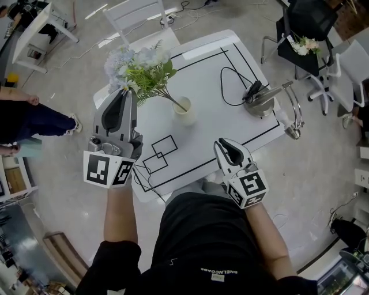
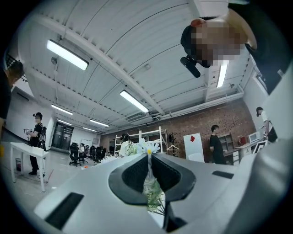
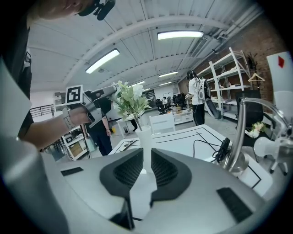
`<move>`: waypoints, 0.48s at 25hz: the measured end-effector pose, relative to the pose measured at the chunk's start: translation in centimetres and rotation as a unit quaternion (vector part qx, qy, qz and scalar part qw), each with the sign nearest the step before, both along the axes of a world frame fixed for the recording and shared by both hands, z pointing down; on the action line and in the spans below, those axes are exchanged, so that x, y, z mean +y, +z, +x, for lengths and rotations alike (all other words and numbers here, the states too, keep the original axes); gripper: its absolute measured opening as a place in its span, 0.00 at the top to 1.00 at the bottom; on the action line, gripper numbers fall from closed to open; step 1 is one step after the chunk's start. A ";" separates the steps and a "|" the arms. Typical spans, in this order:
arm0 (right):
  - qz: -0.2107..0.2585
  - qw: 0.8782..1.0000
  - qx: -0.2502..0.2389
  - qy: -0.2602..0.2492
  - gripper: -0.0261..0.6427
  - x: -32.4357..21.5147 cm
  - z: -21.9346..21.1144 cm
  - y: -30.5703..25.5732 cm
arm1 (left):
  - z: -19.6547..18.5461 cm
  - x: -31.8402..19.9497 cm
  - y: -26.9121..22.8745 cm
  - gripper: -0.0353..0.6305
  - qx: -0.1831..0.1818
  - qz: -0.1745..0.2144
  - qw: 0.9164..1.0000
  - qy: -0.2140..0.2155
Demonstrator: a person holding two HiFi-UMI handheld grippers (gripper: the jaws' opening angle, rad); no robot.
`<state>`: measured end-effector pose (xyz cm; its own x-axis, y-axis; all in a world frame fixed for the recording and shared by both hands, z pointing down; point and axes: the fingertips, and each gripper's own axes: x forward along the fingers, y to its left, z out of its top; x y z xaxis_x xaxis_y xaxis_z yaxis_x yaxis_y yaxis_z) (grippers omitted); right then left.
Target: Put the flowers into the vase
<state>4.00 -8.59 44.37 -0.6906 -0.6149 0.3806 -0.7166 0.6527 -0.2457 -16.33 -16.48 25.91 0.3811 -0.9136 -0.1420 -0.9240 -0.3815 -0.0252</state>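
Observation:
A bunch of pale blue and white flowers with green leaves leans over the white table. Its thin stem runs down into the small cream vase. My left gripper is shut on the bunch's leafy part; in the left gripper view a daisy and greenery sit pinched between the pads. My right gripper hovers low at the table's near edge, open by a narrow gap with nothing in it. In the right gripper view, the vase stands straight ahead with the flowers above it, and the left gripper is to their left.
A silver desk lamp with a black cable stands at the table's right. Black outlines are taped on the tabletop. A white chair is behind the table, office chairs to the right, a person's leg to the left.

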 end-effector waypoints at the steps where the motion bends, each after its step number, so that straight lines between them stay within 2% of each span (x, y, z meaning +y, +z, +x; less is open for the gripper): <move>1: 0.000 1.000 0.000 0.000 0.91 0.1 0.1 0.0 | 0.3 0.2 0.1 0.91 0.002 -0.001 1.000 0.005; 12: 0.002 1.000 -0.001 0.004 0.91 1.2 1.1 -0.3 | 3.2 2.0 2.4 0.91 0.020 -0.041 0.998 0.036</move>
